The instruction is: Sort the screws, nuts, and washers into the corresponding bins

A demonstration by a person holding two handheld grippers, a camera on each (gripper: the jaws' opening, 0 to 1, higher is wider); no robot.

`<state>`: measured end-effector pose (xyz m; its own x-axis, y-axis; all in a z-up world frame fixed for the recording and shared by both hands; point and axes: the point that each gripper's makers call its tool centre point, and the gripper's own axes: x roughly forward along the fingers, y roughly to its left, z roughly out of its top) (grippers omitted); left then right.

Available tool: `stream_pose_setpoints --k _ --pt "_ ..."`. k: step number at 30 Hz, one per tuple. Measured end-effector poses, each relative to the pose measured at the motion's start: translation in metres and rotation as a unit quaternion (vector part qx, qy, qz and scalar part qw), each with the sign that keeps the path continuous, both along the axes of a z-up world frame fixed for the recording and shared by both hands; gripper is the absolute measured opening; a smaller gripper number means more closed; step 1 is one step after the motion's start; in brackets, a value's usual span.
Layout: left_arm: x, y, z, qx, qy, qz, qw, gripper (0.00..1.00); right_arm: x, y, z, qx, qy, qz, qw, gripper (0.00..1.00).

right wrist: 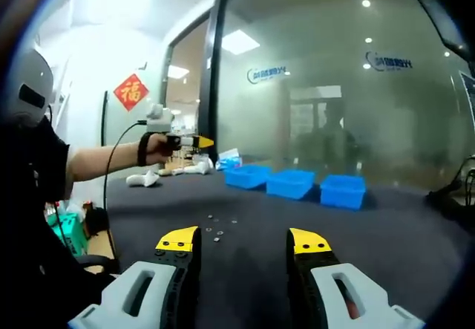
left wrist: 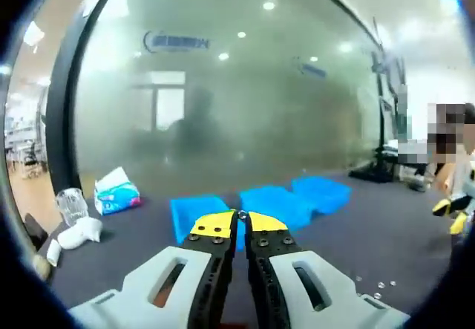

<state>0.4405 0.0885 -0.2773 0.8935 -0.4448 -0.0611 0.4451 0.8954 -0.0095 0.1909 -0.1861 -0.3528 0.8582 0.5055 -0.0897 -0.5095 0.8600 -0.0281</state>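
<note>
Frosted glass walls back a dark grey worktop [right wrist: 312, 232] where three blue bins [right wrist: 295, 183] sit in a row, well ahead of my right claw [right wrist: 243, 241], which is released and empty. Small loose hardware [right wrist: 217, 229] lies just beyond its tips, so my next move would be lowering onto one piece. My left claw [left wrist: 241, 225] is clenched, seemingly on something tiny, raised before the bins.

bins [right wrist: 295, 183]: blue plastic, smooth | table [right wrist: 401, 243]: dark matt cloth | wall [left wrist: 245, 106]: frosted glass
</note>
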Motion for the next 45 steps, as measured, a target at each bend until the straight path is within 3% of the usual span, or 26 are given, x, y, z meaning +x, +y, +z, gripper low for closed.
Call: stream_pose_setpoints --k 4,8,13,15,16,18,27,32,37,45 --pt "0.033 0.001 0.001 0.017 0.006 0.019 0.9997 0.03 0.000 -0.002 -0.002 0.001 0.004 -0.003 1.0000 0.43" --pt "0.069 0.001 0.002 0.007 0.025 0.029 0.9992 0.03 0.001 -0.006 -0.001 0.005 0.003 -0.010 0.9999 0.43" --pt "0.097 -0.004 -0.007 0.026 0.036 0.038 0.9983 0.03 0.002 -0.007 -0.001 0.007 0.003 -0.014 0.9999 0.43" --pt "0.103 -0.008 -0.013 -0.010 0.058 0.037 0.9976 0.03 0.001 -0.007 -0.002 0.007 0.004 -0.012 0.9999 0.43" --pt "0.107 -0.008 -0.017 -0.013 0.065 0.041 0.9970 0.03 0.001 -0.007 -0.002 0.006 0.005 -0.012 0.9999 0.43" --pt "0.114 -0.010 -0.025 0.009 0.067 0.045 0.9967 0.03 0.001 -0.008 -0.002 0.006 0.005 -0.012 0.9999 0.43" --pt "0.124 -0.015 -0.044 0.021 0.080 0.045 0.9955 0.04 0.002 -0.015 0.000 0.003 0.002 -0.019 0.9998 0.42" --pt "0.123 -0.020 -0.042 0.016 0.071 0.034 0.9968 0.07 0.002 -0.014 0.001 0.002 0.003 -0.017 0.9999 0.42" --pt "0.123 -0.025 -0.040 0.014 0.068 0.026 0.9972 0.27 0.002 -0.013 0.000 0.003 0.004 -0.015 0.9999 0.42" --pt "0.111 -0.029 -0.033 0.013 0.057 0.014 0.9982 0.31 0.002 -0.010 -0.001 0.003 0.005 -0.012 0.9999 0.42"
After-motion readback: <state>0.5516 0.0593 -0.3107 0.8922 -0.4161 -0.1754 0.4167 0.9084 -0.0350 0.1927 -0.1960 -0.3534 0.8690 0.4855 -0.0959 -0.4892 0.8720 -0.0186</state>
